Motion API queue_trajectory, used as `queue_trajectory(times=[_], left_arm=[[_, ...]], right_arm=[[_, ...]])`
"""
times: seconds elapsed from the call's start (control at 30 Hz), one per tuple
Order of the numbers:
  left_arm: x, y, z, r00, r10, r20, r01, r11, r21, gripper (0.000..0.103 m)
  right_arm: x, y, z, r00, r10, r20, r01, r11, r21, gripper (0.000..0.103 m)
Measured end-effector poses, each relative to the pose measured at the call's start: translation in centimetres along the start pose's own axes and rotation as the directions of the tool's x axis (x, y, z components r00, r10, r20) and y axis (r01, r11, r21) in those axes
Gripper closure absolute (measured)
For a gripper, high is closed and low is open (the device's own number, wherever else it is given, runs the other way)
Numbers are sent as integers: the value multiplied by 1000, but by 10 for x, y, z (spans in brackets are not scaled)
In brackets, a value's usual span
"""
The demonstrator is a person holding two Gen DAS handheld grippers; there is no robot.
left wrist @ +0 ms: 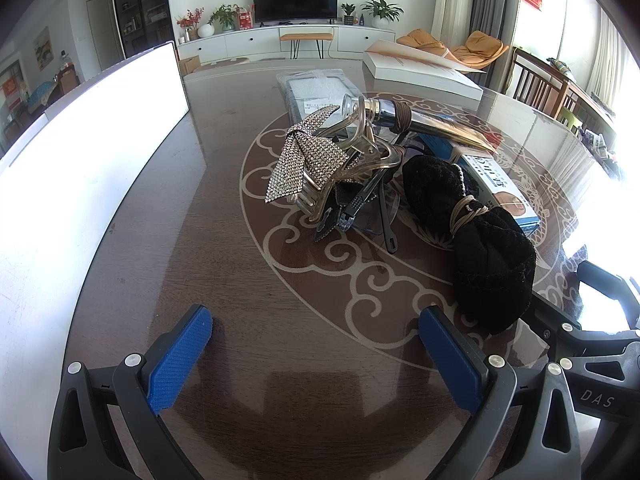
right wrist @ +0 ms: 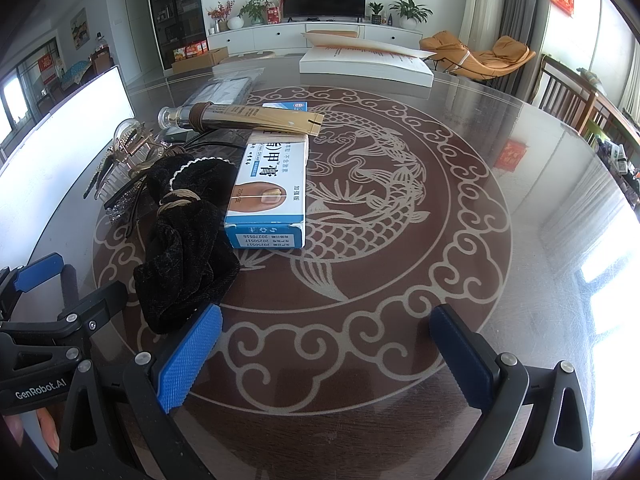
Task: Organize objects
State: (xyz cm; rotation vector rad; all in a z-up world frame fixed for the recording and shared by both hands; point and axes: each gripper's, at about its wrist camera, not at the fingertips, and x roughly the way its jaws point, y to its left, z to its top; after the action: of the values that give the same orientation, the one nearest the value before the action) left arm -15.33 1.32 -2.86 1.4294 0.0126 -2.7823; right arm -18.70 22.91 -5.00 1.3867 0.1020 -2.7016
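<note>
Hovering, both sets of fingers spread and empty; sorting apparently unstarted. Next: left gripper (left wrist: 316,356) onto rhinestone clip (left wrist: 306,164), frame centre.

Brown table (right wrist: 460,240) bears a pale fish-and-cloud pattern; black scrunchie (right wrist: 184,256); blue-white box (right wrist: 272,188); blue claw pads (left wrist: 178,364).

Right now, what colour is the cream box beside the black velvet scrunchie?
White with blue edges, the cream box shows best in the right wrist view.

Television (left wrist: 295,1), potted plants (left wrist: 381,10), orange lounger (left wrist: 478,49)
</note>
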Motion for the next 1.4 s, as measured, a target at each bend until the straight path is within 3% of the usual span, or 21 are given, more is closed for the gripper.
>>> queue_trajectory(times=[1.2, 1.4], left_arm=[[0, 0, 0, 1000, -1, 0, 1, 1000, 0, 0], [-16, 7, -21, 995, -103, -19, 105, 983, 149, 0]], right_arm=[[0, 0, 0, 1000, 0, 0, 0, 1000, 0, 0], [0, 0, 0, 1000, 0, 0, 0, 1000, 0, 0]])
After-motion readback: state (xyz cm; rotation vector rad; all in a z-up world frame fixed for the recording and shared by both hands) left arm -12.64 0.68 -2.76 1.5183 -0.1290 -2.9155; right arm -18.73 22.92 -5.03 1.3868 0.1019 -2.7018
